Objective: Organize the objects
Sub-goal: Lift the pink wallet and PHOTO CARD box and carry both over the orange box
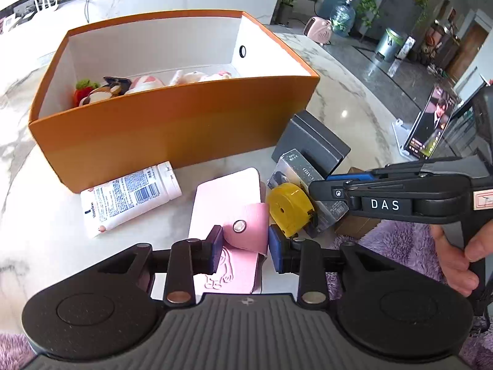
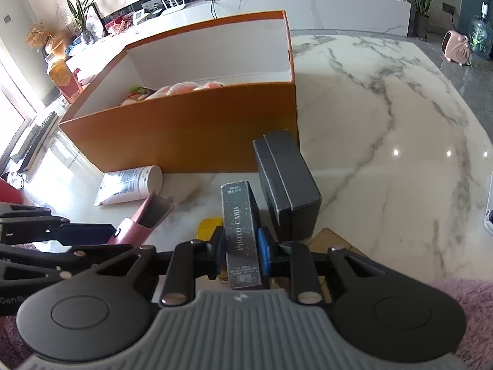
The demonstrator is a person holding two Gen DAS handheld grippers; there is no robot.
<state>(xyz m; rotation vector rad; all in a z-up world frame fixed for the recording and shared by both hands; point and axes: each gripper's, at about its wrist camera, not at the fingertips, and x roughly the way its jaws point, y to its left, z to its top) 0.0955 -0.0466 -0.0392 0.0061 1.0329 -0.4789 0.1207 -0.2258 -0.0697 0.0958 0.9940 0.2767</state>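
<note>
My left gripper (image 1: 245, 245) is closed around a pink snap wallet (image 1: 229, 212) lying on the marble table in front of the orange box (image 1: 172, 126). My right gripper (image 2: 242, 251) is shut on a grey photo card box (image 2: 242, 231); it also shows in the left wrist view (image 1: 295, 169). A yellow tape measure (image 1: 288, 208) lies between wallet and card box. A white Vaseline tube (image 1: 129, 195) lies left of the wallet. A dark grey box (image 2: 286, 185) stands right of the card box. The orange box holds plush toys (image 1: 101, 91).
A brown cardboard piece (image 2: 332, 240) lies under the right gripper. Purple fuzzy fabric (image 1: 397, 240) covers the near table edge. A tablet on a stand (image 1: 431, 123) plays video at the far right. The marble table (image 2: 385, 123) stretches right of the box.
</note>
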